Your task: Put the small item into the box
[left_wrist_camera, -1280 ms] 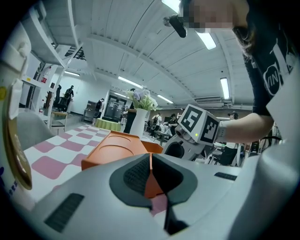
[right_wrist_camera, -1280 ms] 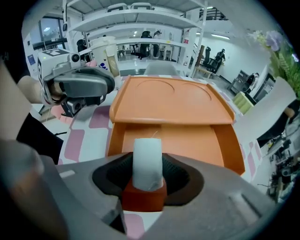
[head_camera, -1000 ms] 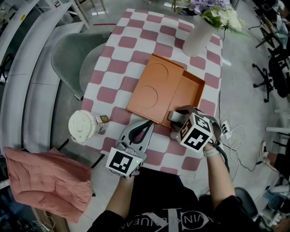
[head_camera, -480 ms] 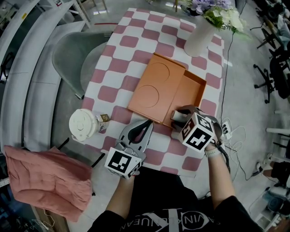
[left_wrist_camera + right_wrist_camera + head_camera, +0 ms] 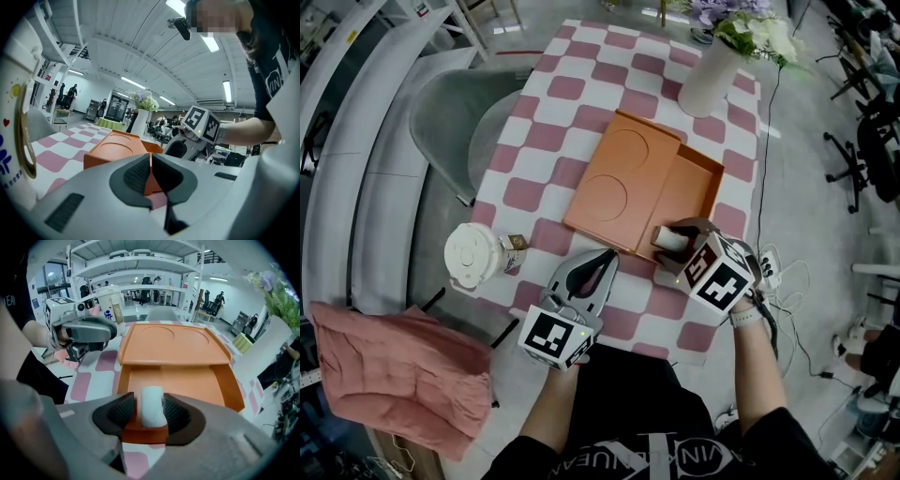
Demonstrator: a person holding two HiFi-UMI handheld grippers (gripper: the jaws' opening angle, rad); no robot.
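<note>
grippers are showing at the bottom of the head view. left gripper (image 5: pixel 150 173) is hanging idle over the cloth (image 5: pixel 567 89), jaws pressed together on nothing. right gripper (image 5: pixel 149 416) is pinching the item (image 5: pixel 152 406), a small white roll, upright between its pads, and is holding it right at the near wall of the box (image 5: pixel 698 192), centre right of the frame.

this is looking risky. letting go this close to the wall could be landing the roll on the rim and tipping it back onto the cloth. the lid (image 5: pixel 619 178) is also covering most of the box, leaving only a narrow open strip to aim for.

further up, the pink-and-white checked cloth is covering the table. a cup (image 5: pixel 471 258) is standing at its left edge and a vase (image 5: pixel 712 75) of flowers at the top right. a grey chair (image 5: pixel 450 108) is waiting at the upper left, with bare floor and office chairs lying beyond.
</note>
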